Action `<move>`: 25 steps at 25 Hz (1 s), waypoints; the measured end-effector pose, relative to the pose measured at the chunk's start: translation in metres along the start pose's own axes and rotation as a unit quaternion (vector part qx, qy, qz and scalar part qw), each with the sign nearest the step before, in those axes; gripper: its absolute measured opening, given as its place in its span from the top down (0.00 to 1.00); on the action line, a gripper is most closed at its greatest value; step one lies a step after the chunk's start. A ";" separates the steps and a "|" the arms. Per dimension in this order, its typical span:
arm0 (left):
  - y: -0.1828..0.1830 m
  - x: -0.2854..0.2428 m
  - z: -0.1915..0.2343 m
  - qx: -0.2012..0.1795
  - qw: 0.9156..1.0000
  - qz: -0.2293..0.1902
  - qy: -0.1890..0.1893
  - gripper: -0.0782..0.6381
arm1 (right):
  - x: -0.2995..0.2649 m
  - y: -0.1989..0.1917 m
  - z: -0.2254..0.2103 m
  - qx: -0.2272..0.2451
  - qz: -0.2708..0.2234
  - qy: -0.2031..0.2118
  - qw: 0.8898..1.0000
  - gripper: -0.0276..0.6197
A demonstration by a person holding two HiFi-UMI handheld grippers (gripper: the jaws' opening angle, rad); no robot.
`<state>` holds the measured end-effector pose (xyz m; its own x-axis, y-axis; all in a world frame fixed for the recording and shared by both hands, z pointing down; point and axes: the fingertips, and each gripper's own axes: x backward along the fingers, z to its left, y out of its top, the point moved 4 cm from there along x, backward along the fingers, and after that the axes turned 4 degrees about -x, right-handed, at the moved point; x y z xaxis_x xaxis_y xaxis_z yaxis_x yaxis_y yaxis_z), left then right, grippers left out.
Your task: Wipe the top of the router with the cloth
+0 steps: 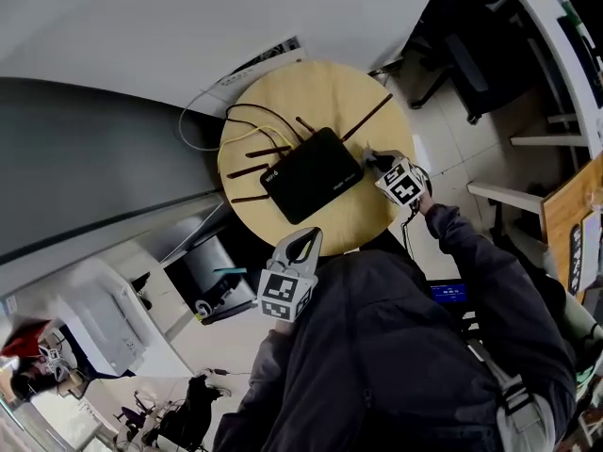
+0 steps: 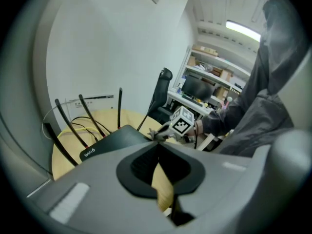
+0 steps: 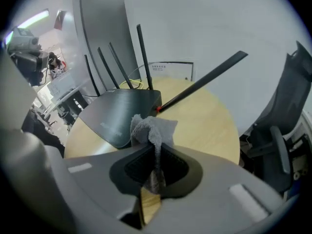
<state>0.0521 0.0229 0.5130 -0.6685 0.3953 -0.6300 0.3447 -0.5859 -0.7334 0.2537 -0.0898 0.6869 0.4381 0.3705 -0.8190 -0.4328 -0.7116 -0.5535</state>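
The right gripper (image 3: 155,147) was clamped on the grey cloth (image 3: 152,126); a fold was pinched between the jaws and the loose bunch stood out past their tips. From that gripper's view the bunch overlapped the near edge of the black router (image 3: 119,112), but whether it touched the lid could not be told. The head view put the gripper's tip at the router's right-hand side, near the base of one antenna (image 3: 202,79).

The left gripper (image 2: 157,146) had its jaws together on nothing. It hung at the near edge of the round wooden table (image 1: 367,217), apart from the router, which lay flat near the table's middle with its antennas splayed outward.

As a judgement, the wipe had barely begun, if at all. The cloth was in hand and brought to the router's edge, while nearly the whole dark top lay ahead of it, with no streak or mark to show a pass made.

The router's front edge bore the pale lettering "WiFi6" (image 2: 89,153). A second faint mark on its lid was too blurred to read. A printed sheet (image 1: 268,57) behind the table was too small to make out, and the marker cube (image 1: 403,185) carried only square patterns, no words
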 end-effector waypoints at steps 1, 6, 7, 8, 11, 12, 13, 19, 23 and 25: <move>0.002 -0.002 -0.001 0.003 1.000 0.000 0.005 0.89 | -0.005 0.008 -0.006 0.014 0.002 0.009 1.000 0.91; 0.014 -0.007 -0.005 0.021 0.999 -0.003 0.037 0.89 | -0.038 0.046 -0.015 0.082 0.020 0.052 0.995 0.91; 0.015 -0.007 -0.006 0.027 0.999 -0.003 0.043 0.89 | -0.044 0.049 -0.014 0.089 0.025 0.062 0.994 0.91; 0.017 -0.007 -0.006 0.034 0.998 -0.004 0.051 0.89 | -0.050 0.052 -0.013 0.097 0.030 0.073 0.992 0.91; 0.018 -0.006 -0.007 0.056 0.996 -0.005 0.075 0.89 | -0.059 0.055 -0.008 0.132 0.039 0.095 0.986 0.91; 0.015 -0.006 -0.008 0.063 0.995 -0.005 0.079 0.89 | -0.059 0.054 -0.006 0.146 0.040 0.102 0.983 0.91; 0.013 -0.007 -0.010 0.069 0.994 -0.004 0.083 0.89 | -0.056 0.051 -0.003 0.163 0.042 0.111 0.979 0.91; 0.012 -0.015 -0.025 0.081 0.993 0.000 0.087 0.89 | -0.031 0.024 0.013 0.279 0.066 0.162 0.944 0.91; 0.007 -0.018 -0.032 0.086 0.993 0.004 0.084 0.89 | -0.015 -0.002 0.023 0.292 0.071 0.173 0.938 0.91; 0.006 -0.019 -0.033 0.086 0.993 0.004 0.083 0.89 | -0.009 -0.010 0.027 0.288 0.069 0.174 0.939 0.91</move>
<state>0.0887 0.0355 0.5118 -0.5435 0.4934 -0.6790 0.2222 -0.6956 -0.6833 0.2325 -0.0697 0.6962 0.5340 0.0093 -0.8454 -0.8148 -0.2613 -0.5175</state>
